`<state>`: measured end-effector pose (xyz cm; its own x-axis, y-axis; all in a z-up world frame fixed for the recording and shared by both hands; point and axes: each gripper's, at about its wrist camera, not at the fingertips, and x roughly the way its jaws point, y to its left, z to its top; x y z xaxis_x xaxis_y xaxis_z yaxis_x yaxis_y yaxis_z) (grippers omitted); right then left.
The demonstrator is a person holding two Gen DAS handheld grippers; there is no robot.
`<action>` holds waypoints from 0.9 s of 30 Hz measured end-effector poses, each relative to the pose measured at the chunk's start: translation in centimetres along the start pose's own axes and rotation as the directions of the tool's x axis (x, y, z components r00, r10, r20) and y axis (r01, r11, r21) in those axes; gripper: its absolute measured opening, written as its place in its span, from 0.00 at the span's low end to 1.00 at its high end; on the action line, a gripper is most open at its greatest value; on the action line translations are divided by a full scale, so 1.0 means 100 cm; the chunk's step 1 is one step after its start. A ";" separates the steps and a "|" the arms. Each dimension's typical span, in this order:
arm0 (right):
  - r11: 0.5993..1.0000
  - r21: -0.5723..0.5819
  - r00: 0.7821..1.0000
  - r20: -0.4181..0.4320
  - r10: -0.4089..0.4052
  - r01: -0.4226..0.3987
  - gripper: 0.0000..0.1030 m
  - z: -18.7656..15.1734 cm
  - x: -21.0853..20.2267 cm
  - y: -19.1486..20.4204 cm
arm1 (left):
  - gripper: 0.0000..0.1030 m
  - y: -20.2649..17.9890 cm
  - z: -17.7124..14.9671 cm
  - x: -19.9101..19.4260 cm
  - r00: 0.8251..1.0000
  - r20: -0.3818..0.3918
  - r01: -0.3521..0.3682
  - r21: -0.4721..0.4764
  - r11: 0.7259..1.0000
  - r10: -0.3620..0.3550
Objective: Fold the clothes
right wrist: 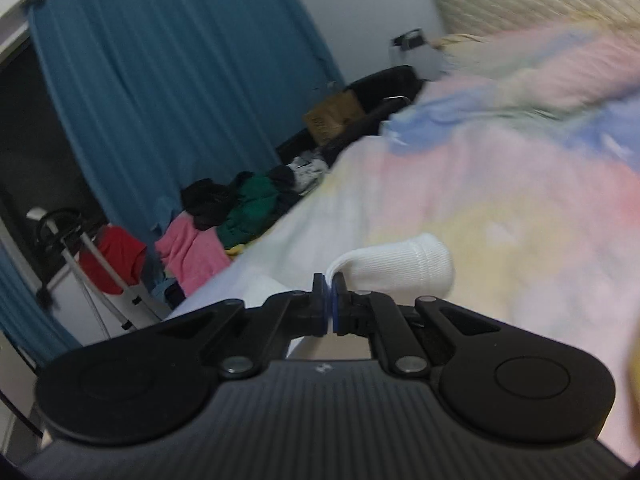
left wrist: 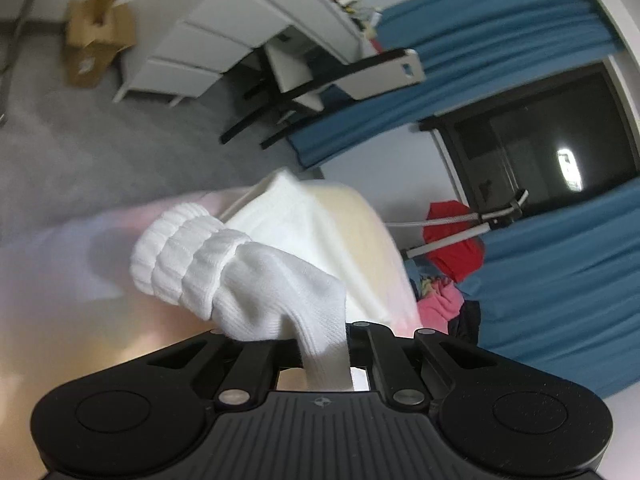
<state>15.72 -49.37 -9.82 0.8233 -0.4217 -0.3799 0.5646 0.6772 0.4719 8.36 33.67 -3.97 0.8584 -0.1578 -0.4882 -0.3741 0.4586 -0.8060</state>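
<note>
The left gripper (left wrist: 326,344) is closed tight on a white sock (left wrist: 256,280). The sock bunches up in front of it, with its ribbed cuff (left wrist: 176,252) folded in thick rolls on the left. The sock is lifted above the bed (left wrist: 60,280), which has a soft cover in pink, yellow and blue. The right gripper (right wrist: 329,300) is closed tight too, and it pinches the thin end of a white sock (right wrist: 404,266). The rounded toe of that sock sticks out to the right, over the bed cover (right wrist: 500,200). Beside the bed lies a heap of clothes (right wrist: 224,224) in pink, green and black. A red cloth (right wrist: 116,258) hangs on a white rack (right wrist: 96,276) near blue curtains (right wrist: 168,80). In the left view, a white set of drawers (left wrist: 200,40) and a brown cardboard box (left wrist: 96,36) stand on the grey floor (left wrist: 120,132).
</note>
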 end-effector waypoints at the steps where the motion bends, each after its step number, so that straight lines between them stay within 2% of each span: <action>1: 1.000 -0.024 1.000 -0.002 0.000 0.000 0.05 0.007 0.016 0.016 | 0.07 -0.012 0.010 0.013 1.000 -0.003 -0.001 0.002 1.000 0.001; 5: 0.992 -0.122 1.000 -0.012 -0.013 0.011 0.05 0.017 0.094 0.083 | 0.07 -0.055 0.044 0.090 0.999 0.016 -0.051 0.044 0.998 0.051; 9: 0.970 -0.234 0.996 -0.038 -0.085 0.074 0.05 -0.007 0.186 0.130 | 0.08 -0.075 0.062 0.185 0.985 0.019 -0.171 0.115 0.979 0.170; 13: 0.955 -0.277 0.987 -0.093 -0.132 0.101 0.05 -0.039 0.255 0.141 | 0.08 -0.078 0.068 0.280 0.957 0.012 -0.287 0.179 0.941 0.290; 16: 0.956 -0.275 0.980 -0.133 -0.146 0.105 0.06 -0.059 0.282 0.135 | 0.11 -0.074 0.067 0.315 0.945 0.008 -0.322 0.211 0.923 0.327; 19: 0.955 -0.279 0.977 -0.155 -0.149 0.102 0.07 -0.072 0.297 0.129 | 0.13 -0.074 0.065 0.320 0.943 0.001 -0.322 0.244 0.915 0.331; 21: 0.965 -0.251 0.979 -0.162 -0.121 0.078 0.14 -0.069 0.292 0.124 | 0.18 -0.075 0.064 0.316 0.947 -0.009 -0.307 0.264 0.914 0.321; 22: 0.972 -0.228 0.979 -0.174 -0.105 0.063 0.17 -0.066 0.288 0.122 | 0.30 -0.075 0.064 0.312 0.951 -0.017 -0.293 0.274 0.916 0.309; 23: 0.977 -0.208 0.979 -0.185 -0.088 0.049 0.25 -0.063 0.281 0.119 | 0.38 -0.075 0.064 0.305 0.955 -0.025 -0.277 0.283 0.918 0.296; 24: 0.981 -0.192 0.979 -0.190 -0.068 0.031 0.30 -0.059 0.271 0.116 | 0.51 -0.076 0.065 0.297 0.960 -0.025 -0.258 0.293 0.920 0.278; 25: 0.985 -0.174 0.981 -0.186 -0.048 0.015 0.33 -0.056 0.259 0.113 | 0.58 -0.077 0.062 0.284 0.967 -0.011 -0.240 0.306 0.921 0.256; 26: 0.988 -0.156 0.986 -0.165 -0.029 0.003 0.38 -0.055 0.244 0.109 | 0.62 -0.079 0.059 0.270 0.972 0.001 -0.223 0.317 0.922 0.235; 27: 0.990 -0.139 0.989 -0.145 -0.014 -0.007 0.47 -0.054 0.228 0.103 | 0.72 -0.079 0.053 0.257 0.975 0.009 -0.215 0.318 0.923 0.223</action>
<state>39.99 -48.71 -17.90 0.7981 -0.3390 -0.4981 0.5456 0.7574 0.3588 35.27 30.63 -8.41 0.7562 -0.0434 -0.6529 -0.4179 0.7358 -0.5329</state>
